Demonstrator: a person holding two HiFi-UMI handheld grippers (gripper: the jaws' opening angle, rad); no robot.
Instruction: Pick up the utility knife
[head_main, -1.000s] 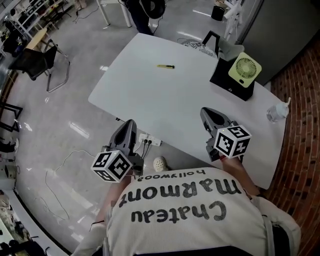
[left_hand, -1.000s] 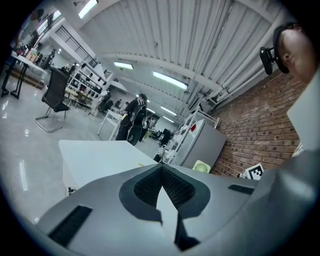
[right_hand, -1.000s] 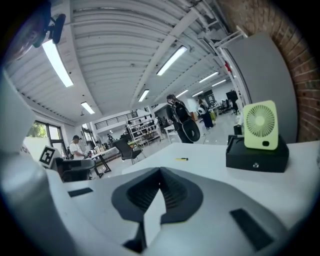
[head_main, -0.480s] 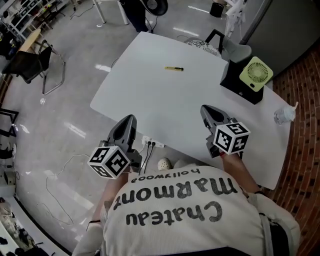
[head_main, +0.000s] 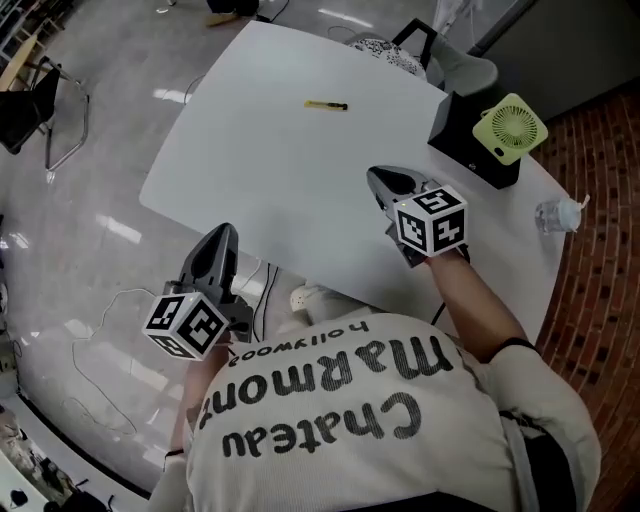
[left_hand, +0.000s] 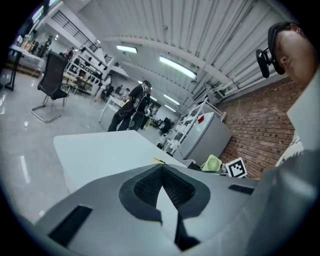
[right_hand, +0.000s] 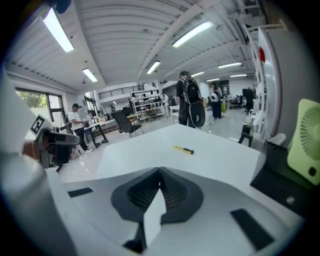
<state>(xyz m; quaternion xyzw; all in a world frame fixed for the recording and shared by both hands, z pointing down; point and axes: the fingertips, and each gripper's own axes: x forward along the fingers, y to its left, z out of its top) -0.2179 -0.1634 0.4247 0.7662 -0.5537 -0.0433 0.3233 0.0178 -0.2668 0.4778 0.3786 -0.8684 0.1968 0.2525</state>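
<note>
Both pinched shut and empty, the left gripper (head_main: 222, 235) and right gripper (head_main: 385, 180) hover by the table's (head_main: 250, 170) near edge. The right one should open wide before straddling the knife (head_main: 326, 105) near the far edge.

The table (head_main: 250, 170) lies open from the right gripper (head_main: 378, 178) out to the knife (head_main: 326, 105), with bare top all the way. A black box (head_main: 462, 158) with a green fan (head_main: 515, 128) stands on the right side, off that path. A clear cup (head_main: 553, 213) sits near the right edge.
</note>
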